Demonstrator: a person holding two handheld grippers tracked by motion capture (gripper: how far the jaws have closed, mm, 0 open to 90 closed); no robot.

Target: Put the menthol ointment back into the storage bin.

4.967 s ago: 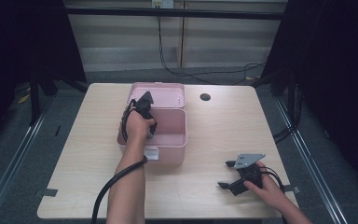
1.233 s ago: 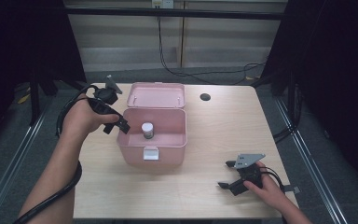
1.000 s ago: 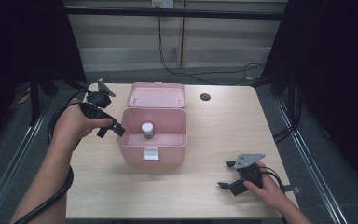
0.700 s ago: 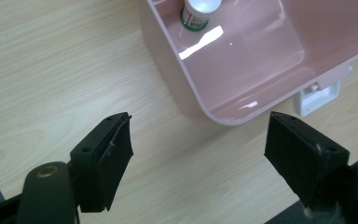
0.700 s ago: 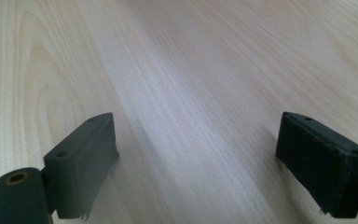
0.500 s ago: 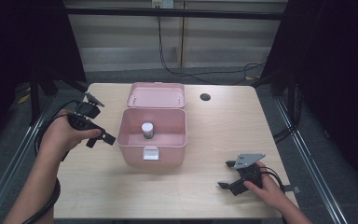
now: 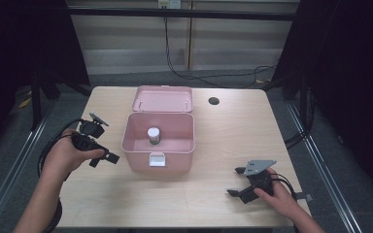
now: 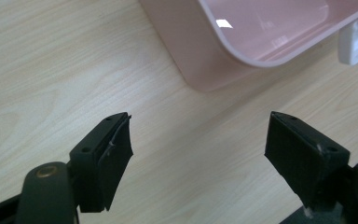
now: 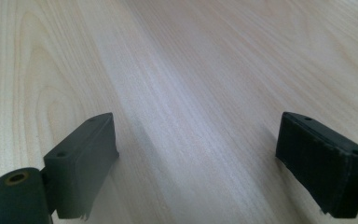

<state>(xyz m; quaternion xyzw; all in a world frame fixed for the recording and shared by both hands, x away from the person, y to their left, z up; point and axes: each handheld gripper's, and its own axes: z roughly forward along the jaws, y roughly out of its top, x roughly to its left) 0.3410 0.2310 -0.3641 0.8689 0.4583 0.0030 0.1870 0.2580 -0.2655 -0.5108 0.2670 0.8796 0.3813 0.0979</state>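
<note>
Small white-capped jar (image 7: 153, 135) stands inside the open pink plastic box (image 7: 137, 150) on the wooden tabletop (image 7: 213, 141). Left gripper (image 7: 97, 153) beside the box and right gripper (image 7: 237, 184) well apart both have fingers spread, empty, probably parked.

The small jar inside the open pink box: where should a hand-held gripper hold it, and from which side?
Probably by its white cap, coming straight down from above. The small jar stands upright on the floor of the pink box, whose walls block any sideways approach; the lid lies open behind.

Wooden table (image 7: 213, 131) bears an open pink box (image 7: 158, 145).
</note>
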